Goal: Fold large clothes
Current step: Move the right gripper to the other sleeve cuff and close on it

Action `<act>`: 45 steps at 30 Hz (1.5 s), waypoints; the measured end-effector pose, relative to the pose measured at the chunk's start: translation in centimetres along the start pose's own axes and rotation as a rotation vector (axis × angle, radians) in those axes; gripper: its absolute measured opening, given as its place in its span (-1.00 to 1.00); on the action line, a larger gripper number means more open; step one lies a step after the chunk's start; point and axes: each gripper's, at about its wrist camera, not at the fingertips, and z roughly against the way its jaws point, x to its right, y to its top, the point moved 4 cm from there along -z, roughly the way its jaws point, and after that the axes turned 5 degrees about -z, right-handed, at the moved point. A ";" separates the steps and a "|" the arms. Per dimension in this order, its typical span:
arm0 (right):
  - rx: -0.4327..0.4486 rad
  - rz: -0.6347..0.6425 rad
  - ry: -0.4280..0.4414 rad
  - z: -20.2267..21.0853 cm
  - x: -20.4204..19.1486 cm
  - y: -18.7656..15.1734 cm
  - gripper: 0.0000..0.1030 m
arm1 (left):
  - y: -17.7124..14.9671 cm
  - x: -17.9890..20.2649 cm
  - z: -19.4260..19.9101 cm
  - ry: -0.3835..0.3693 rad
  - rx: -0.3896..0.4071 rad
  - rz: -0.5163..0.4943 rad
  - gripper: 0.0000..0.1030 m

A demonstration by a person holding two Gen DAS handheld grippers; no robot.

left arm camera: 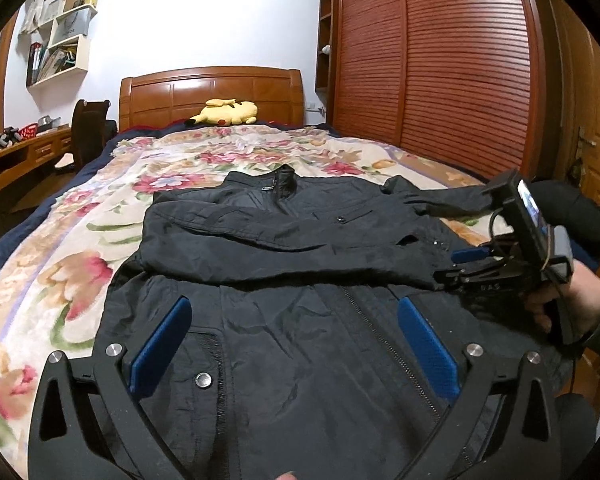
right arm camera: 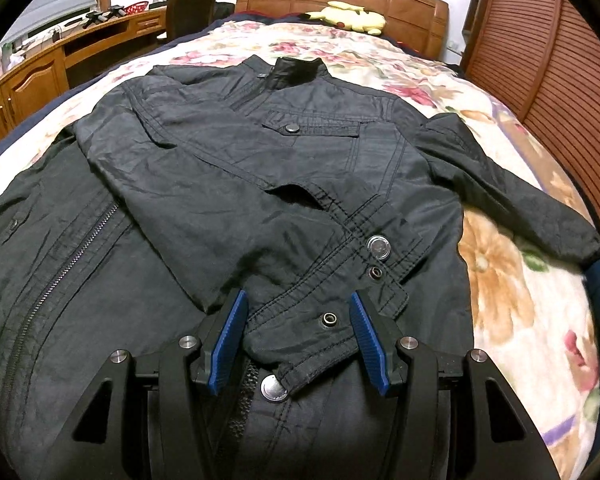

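The jacket [left arm camera: 284,248] lies face up on the bed [left arm camera: 80,248], collar far, hem near. On the left, one sleeve [right arm camera: 220,200] is folded across the chest, its cuff [right arm camera: 324,320] lying toward the right side of the body. That looks like the first fold done. Left to do, by my reading: bring in the right sleeve [right arm camera: 500,184], which lies spread out on the quilt, then fold the body.

The left gripper [left arm camera: 296,344] hangs just above the lower front of the jacket, near the hem and left of the zip [left arm camera: 380,336]. Its jaws are spread as wide as they go and nothing is between them; the cloth lies beneath them, not pinched.

The right gripper [right arm camera: 300,336] is over the folded sleeve's cuff at the jacket's right side. The cuff lies between its blue pads [right arm camera: 228,340], which stand half apart on either side. I cannot tell whether they press on it, though the jaws seem to straddle it loosely. The spread sleeve lies well to its right.
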 end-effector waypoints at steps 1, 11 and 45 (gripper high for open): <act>0.005 -0.002 0.004 0.2 0.0 0.0 0.08 | 0.0 0.0 -0.1 0.004 -0.003 -0.003 1.00; 0.111 -0.044 0.031 4.1 3.4 0.2 0.11 | 1.7 0.0 -0.8 0.017 -0.019 -0.010 1.00; -0.073 -0.111 -0.400 -8.8 18.8 6.3 0.18 | 2.8 2.7 -8.3 -0.050 -0.117 -0.078 1.00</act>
